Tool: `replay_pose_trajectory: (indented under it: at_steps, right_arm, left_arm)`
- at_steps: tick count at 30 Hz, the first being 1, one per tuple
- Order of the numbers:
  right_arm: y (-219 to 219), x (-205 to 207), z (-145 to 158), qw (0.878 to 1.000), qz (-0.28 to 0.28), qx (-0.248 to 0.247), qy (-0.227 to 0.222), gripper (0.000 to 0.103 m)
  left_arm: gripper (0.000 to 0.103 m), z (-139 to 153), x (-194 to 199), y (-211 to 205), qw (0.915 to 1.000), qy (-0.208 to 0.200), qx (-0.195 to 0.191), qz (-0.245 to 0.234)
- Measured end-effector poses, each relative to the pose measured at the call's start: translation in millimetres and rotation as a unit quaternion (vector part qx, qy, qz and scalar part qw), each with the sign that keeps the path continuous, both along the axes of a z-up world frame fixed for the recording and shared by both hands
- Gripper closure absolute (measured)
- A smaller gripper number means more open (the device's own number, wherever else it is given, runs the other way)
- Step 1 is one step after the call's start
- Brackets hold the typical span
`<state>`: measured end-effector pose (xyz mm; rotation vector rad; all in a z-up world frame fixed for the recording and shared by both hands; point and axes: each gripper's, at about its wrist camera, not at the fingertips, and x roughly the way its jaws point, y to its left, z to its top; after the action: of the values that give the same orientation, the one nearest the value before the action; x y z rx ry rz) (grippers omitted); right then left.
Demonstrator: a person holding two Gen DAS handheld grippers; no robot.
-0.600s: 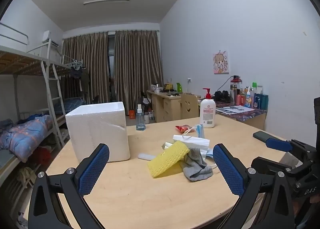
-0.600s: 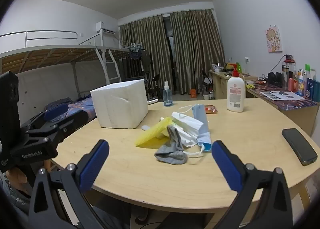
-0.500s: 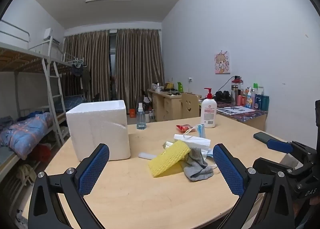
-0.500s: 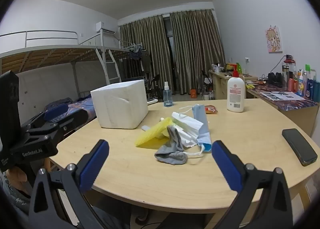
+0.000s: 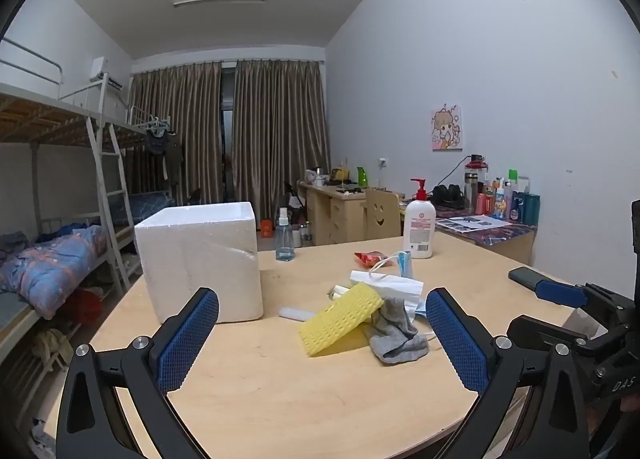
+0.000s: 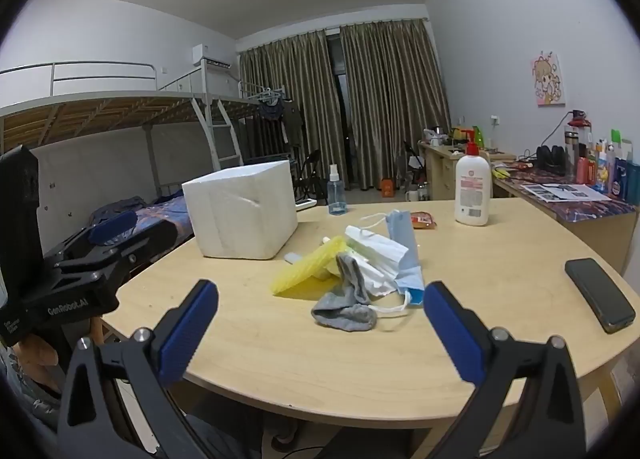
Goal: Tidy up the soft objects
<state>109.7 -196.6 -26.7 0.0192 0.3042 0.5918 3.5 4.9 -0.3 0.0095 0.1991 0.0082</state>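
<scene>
A pile of soft things lies mid-table: a yellow sponge [image 5: 340,317], a grey sock [image 5: 394,333], white and blue face masks [image 5: 394,283]. The same sponge [image 6: 308,265], sock [image 6: 348,303] and masks [image 6: 394,259] show in the right wrist view. A white foam box [image 5: 200,259] stands left of the pile, also in the right wrist view [image 6: 244,209]. My left gripper [image 5: 322,339] is open and empty, short of the pile. My right gripper [image 6: 320,329] is open and empty, near the table's front edge.
A lotion pump bottle [image 5: 418,225], a small spray bottle [image 5: 285,237] and a red wrapper [image 5: 368,257] stand behind the pile. A black phone [image 6: 600,293] lies at the right. A cluttered desk [image 5: 488,225] stands by the wall, a bunk bed [image 5: 60,243] at left.
The left wrist view has shifted slightly; the pile and box sit a touch higher in frame. The right gripper has not moved. Both stay open.
</scene>
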Motion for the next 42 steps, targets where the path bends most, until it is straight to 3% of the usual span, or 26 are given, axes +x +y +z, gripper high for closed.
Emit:
replay_pose_trajectory:
  at_steps: [42]
  right_arm:
    - [1.1, 1.3, -2.0, 1.000, -0.002, -0.001, 0.004, 0.000]
  left_arm:
    - [0.000, -1.8, 1.7, 1.7, 1.0000, 0.003, -0.001, -0.002]
